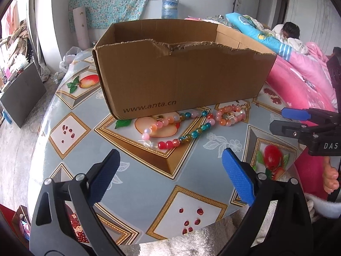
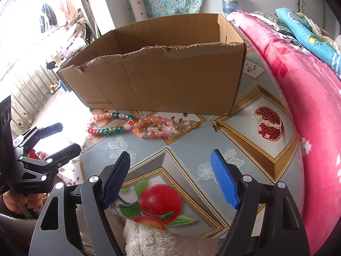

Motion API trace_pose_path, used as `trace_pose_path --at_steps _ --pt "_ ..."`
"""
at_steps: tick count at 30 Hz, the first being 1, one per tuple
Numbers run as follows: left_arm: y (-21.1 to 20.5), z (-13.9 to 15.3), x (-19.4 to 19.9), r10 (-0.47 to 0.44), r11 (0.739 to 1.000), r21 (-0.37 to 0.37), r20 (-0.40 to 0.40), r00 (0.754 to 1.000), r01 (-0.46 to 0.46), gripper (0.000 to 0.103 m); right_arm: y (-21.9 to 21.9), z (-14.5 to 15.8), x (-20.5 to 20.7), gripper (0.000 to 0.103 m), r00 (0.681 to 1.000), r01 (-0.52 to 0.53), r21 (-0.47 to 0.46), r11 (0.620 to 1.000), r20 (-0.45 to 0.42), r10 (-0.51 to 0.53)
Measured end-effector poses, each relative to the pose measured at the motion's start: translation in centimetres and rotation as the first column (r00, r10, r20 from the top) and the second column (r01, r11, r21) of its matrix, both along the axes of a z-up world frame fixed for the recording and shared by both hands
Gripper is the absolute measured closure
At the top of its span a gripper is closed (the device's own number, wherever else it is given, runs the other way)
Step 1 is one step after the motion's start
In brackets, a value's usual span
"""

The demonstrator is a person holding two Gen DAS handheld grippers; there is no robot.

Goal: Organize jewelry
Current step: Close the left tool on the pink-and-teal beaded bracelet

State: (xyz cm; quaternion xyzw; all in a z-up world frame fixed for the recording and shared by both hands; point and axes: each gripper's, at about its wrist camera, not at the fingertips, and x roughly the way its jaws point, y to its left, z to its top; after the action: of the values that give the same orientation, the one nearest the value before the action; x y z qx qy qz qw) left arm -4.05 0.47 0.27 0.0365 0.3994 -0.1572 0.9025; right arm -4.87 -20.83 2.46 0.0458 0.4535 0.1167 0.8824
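As nothing gripped yet, left gripper [image 1: 170,166] and right gripper [image 2: 170,168] hover wide open, empty; bead necklace [image 1: 170,130], bead bracelet [image 1: 230,115] lie touching cardboard box [image 1: 181,74] front wall, likely staged for drop-in.

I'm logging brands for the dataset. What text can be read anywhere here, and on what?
"www.anta.cn": printed on the front wall of the cardboard box.
"DAS": on the body of the right gripper, cut off by the frame edge.
Small print on the left gripper body in the right wrist view: too blurred to read.
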Motion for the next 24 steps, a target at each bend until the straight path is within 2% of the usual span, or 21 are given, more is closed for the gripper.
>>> trace_pose_path --at_steps 3,7,12,15,19,24 --pt "0.0 -0.1 -0.2 -0.010 1.000 -0.002 -0.006 1.000 0.010 0.026 0.4 0.0 -0.2 0.035 1.000 -0.020 0.036 0.999 0.006 0.020" --pt "-0.1 -0.6 0.0 -0.017 1.000 -0.011 -0.031 0.999 0.016 0.042 1.1 -0.4 0.1 0.049 0.999 -0.044 0.081 0.996 -0.013 0.045" --pt "0.1 -0.4 1.1 -0.020 1.000 -0.019 -0.032 0.999 0.019 0.057 2.3 -0.7 1.1 0.057 0.995 -0.092 0.128 0.987 -0.016 0.094" --pt "0.1 -0.3 1.9 -0.020 1.000 -0.010 -0.025 0.999 0.020 0.059 2.6 -0.7 1.7 0.062 0.994 -0.102 0.181 0.978 -0.016 0.107" --pt "1.2 -0.4 3.6 0.029 0.998 -0.049 -0.068 0.997 -0.032 0.065 3.6 -0.8 3.1 0.069 0.993 -0.112 0.223 0.968 -0.008 0.117" --pt "1.2 -1.5 5.9 0.076 0.997 0.023 -0.112 0.991 -0.074 0.065 4.5 -0.9 4.5 0.071 0.991 -0.131 0.252 0.959 -0.003 0.136"
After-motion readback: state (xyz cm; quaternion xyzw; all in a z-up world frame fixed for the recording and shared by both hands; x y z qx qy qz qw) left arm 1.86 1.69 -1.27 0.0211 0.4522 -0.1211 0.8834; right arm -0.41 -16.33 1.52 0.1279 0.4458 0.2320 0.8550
